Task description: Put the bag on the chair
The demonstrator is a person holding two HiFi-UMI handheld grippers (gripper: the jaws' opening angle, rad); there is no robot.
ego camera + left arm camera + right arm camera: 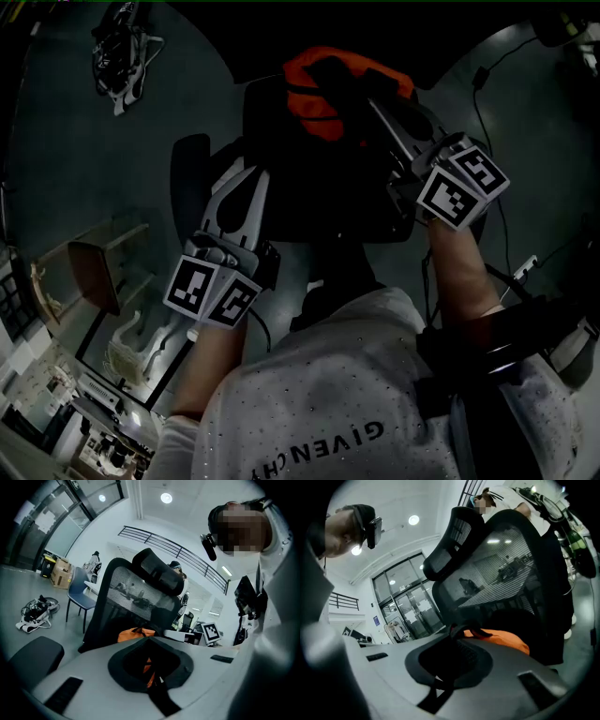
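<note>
An orange bag (pixel 342 89) with black straps lies on the seat of a black mesh office chair (pixel 319 202), close to the backrest (pixel 126 597). My right gripper (pixel 367 98) reaches over the bag. In the right gripper view its jaws (pixel 452 637) are shut on a black strap of the bag (pixel 501 639). My left gripper (pixel 256 176) hovers over the seat's left side, apart from the bag (pixel 136 633). Its jaws are shut (pixel 149 638). A thin orange strip shows in the gap behind the tips. I cannot tell whether it is pinched.
The chair's left armrest (pixel 187 169) sits beside my left gripper. A black-and-white heap (pixel 122 52) lies on the floor at the far left. A blue chair (pixel 79 595) and a cardboard box (pixel 60 571) stand farther off. Cables (pixel 483 94) run over the floor at right.
</note>
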